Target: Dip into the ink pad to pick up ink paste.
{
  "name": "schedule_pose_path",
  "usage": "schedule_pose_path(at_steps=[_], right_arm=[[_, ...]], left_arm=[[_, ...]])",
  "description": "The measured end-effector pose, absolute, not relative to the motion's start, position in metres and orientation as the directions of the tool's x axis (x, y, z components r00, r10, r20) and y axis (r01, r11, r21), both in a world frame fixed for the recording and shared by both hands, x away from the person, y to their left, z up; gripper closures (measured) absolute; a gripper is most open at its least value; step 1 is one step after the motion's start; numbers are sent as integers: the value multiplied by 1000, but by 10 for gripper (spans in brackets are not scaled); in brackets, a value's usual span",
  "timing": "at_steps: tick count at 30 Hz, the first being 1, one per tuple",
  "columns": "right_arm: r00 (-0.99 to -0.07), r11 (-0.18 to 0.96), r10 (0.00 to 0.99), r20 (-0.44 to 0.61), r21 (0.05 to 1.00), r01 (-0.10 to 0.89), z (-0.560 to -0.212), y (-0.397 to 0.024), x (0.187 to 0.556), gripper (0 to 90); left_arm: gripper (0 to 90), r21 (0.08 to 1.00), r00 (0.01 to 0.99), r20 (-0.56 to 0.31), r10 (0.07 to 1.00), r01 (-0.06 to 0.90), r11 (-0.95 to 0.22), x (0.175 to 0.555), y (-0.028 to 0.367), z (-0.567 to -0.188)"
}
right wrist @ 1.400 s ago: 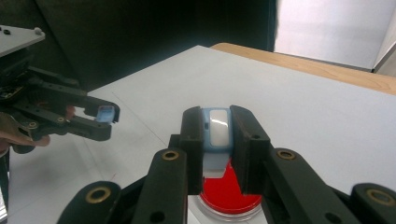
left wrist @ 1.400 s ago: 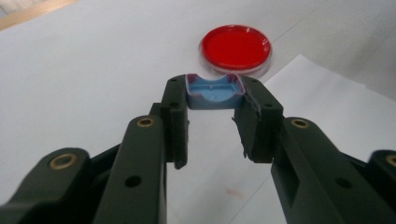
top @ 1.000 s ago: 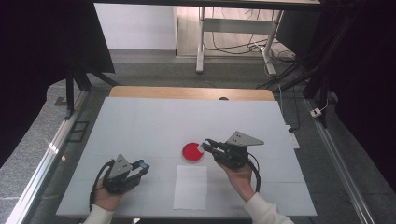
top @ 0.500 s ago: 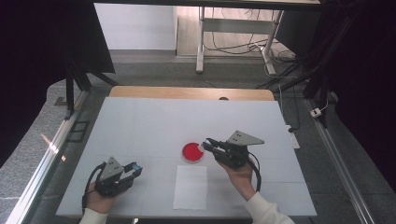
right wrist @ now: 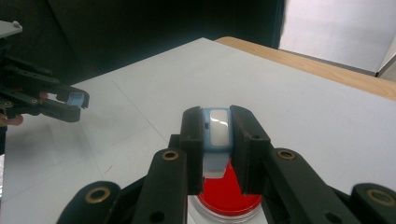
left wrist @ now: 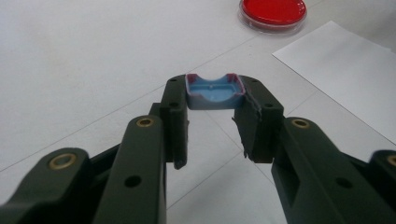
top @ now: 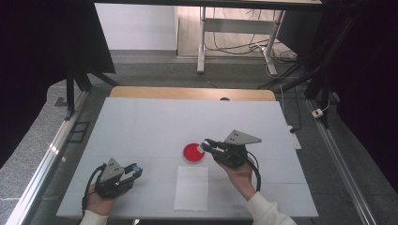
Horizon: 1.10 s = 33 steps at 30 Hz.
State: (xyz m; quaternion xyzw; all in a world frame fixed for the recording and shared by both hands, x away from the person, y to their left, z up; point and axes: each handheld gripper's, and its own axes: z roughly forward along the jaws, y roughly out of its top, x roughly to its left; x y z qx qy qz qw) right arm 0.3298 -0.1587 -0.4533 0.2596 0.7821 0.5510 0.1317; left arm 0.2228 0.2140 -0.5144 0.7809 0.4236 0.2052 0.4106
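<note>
R gripper (top: 206,145) clamps white-blue piece (right wrist: 218,128) right over red dish (top: 193,153), center frame; L gripper (top: 133,169) holds blue cap (left wrist: 214,91), lower left, well apart.

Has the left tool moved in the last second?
Yes. The left tool has pulled back toward the table's near edge, farther from the white paper sheet.

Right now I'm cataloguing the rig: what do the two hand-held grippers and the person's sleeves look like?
Both the left gripper and right gripper are black, two-jawed, with brass-coloured pivot pins, a grey three-cornered plate on top and a black trailing cable. The sleeves are white.
</note>
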Motion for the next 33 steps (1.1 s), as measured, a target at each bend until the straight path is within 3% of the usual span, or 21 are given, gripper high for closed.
schedule_pose_path(at_steps=[21, 33], right_arm=[[-832, 347, 552, 50, 894, 285, -460, -143, 349, 758], [-848, 455, 530, 11, 841, 295, -466, -124, 367, 758]], left_arm=[[648, 810, 568, -26, 822, 494, -316, 223, 212, -515], [648, 805, 573, -27, 819, 498, -322, 225, 211, -517]])
